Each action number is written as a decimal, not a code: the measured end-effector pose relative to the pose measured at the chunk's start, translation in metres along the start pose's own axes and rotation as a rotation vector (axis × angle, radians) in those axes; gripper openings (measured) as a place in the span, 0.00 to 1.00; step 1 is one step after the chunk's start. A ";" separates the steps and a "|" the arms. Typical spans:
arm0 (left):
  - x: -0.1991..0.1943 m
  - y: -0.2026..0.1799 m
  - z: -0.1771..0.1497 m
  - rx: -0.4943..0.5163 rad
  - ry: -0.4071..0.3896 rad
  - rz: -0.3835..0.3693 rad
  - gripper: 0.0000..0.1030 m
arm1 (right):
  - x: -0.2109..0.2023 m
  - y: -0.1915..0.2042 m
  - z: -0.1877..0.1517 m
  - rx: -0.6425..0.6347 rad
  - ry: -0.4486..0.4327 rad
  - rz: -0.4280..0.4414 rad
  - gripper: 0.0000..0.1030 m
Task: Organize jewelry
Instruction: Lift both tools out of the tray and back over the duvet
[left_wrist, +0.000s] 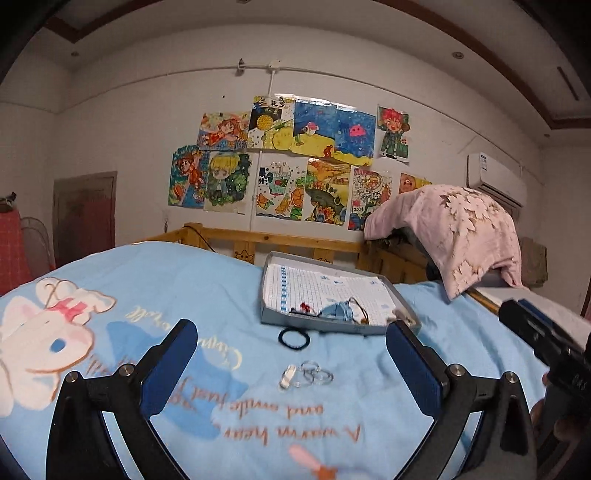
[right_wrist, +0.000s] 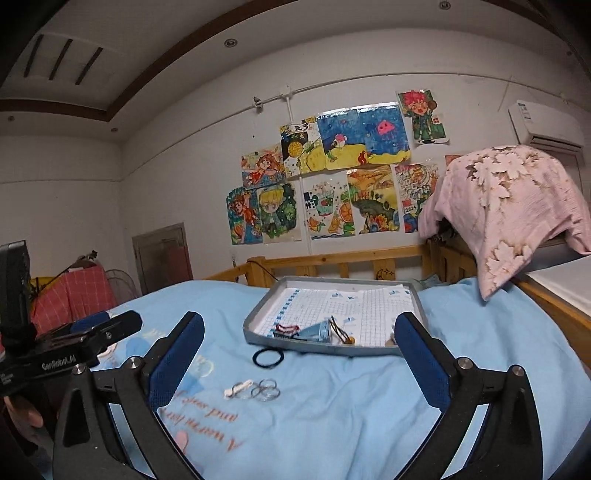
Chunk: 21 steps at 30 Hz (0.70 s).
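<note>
A grey tray (left_wrist: 271, 317) (right_wrist: 258, 338) lined with grid paper lies on the light blue bedsheet (left_wrist: 221, 280). It holds a blue scrunchie (left_wrist: 338, 311) (right_wrist: 316, 329), a red item and thin hair ties. In front of the tray lie a black hair tie (left_wrist: 293, 338) (right_wrist: 268, 358) and a cluster of clear rings (left_wrist: 308, 374) (right_wrist: 258, 390). My left gripper (left_wrist: 291, 339) is open and empty, low over the sheet, with the rings between its fingers. My right gripper (right_wrist: 300, 332) is open and empty, also facing the tray.
A wooden bed rail (left_wrist: 280, 240) runs behind the tray. A pink floral cloth (left_wrist: 454, 232) (right_wrist: 506, 206) drapes over something at the right. The right gripper's body (left_wrist: 546, 339) shows at the left view's right edge. The left gripper's body (right_wrist: 66, 350) shows at the right view's left.
</note>
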<state>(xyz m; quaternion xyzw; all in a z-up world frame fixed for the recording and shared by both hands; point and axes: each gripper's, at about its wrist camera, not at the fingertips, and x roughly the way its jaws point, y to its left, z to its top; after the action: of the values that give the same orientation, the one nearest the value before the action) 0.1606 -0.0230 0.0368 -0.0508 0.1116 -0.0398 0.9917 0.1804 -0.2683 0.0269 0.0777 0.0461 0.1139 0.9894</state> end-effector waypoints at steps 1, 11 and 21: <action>-0.007 0.000 -0.006 0.013 -0.005 0.003 1.00 | -0.005 0.002 -0.002 -0.002 -0.001 -0.001 0.99; -0.026 0.004 -0.037 0.053 0.028 0.048 1.00 | -0.029 -0.003 -0.040 0.003 0.097 -0.058 0.98; -0.028 0.001 -0.039 0.067 0.035 0.052 1.00 | -0.024 -0.002 -0.043 -0.006 0.133 -0.097 0.98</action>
<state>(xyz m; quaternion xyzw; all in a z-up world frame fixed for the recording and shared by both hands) 0.1245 -0.0233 0.0049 -0.0139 0.1286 -0.0187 0.9914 0.1531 -0.2701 -0.0141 0.0650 0.1150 0.0710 0.9887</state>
